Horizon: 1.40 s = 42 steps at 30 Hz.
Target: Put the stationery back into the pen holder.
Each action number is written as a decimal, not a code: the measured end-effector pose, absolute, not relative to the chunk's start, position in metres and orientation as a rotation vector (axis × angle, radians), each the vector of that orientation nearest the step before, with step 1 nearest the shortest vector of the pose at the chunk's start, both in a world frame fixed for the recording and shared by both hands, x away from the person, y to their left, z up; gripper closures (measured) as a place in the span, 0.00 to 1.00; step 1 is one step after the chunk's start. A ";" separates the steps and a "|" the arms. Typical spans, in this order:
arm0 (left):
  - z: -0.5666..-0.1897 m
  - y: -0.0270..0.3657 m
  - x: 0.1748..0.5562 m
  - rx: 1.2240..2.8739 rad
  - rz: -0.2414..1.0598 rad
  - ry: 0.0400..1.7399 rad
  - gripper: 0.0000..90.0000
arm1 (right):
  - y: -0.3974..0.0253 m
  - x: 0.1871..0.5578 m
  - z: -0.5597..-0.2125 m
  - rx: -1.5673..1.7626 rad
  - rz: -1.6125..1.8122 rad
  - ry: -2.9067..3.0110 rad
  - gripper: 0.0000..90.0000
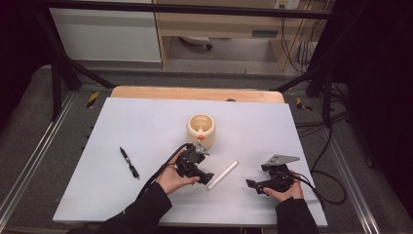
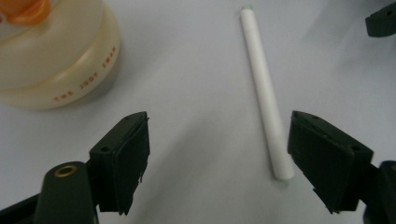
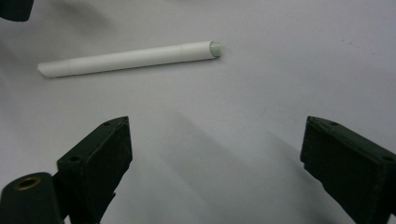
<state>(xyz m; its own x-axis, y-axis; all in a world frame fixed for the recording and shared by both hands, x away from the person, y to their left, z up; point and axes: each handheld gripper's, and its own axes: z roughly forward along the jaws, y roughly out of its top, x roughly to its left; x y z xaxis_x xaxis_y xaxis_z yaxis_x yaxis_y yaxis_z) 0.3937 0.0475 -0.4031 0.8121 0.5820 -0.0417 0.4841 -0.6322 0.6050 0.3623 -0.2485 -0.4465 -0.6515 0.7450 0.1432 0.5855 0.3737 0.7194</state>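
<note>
High view: a white pen [image 1: 223, 175] lies flat on the table [image 1: 146, 126], toward the near edge and a little right of centre, slanting from near-left to far-right. It sits between two handheld grippers, touched by neither.

The left gripper [image 1: 203, 176] hovers just beside the pen's near end; in the left gripper view its jaws stand wide apart and empty, with that blunt end [image 2: 283, 172] lying just inside the right-hand jaw. The right gripper [image 1: 250, 185] waits near the pen's right side, also spread and holding nothing; its own view shows the whole pen [image 3: 130, 59] lying crosswise ahead, pale green tip [image 3: 216, 47] to the right.

A cream cup [image 1: 201, 129] stands behind the left gripper near the table's middle, and a black pen [image 1: 129, 163] lies well apart toward the left edge.

The work in hand looks to be picking up the white pen. To do it well, the left gripper would probably need to shift so the barrel runs midway between its jaws, drop low, and close across the barrel rather than on the very end, where a round pen could roll or pivot out.
</note>
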 end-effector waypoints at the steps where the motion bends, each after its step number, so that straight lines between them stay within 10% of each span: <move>1: -0.403 0.044 0.395 2.375 0.208 0.780 0.25 | -0.248 0.362 -0.447 1.198 1.138 2.425 0.09; 42: -0.434 -0.032 0.406 2.471 0.228 0.727 0.84 | -0.248 0.363 -0.447 1.206 1.103 2.431 0.03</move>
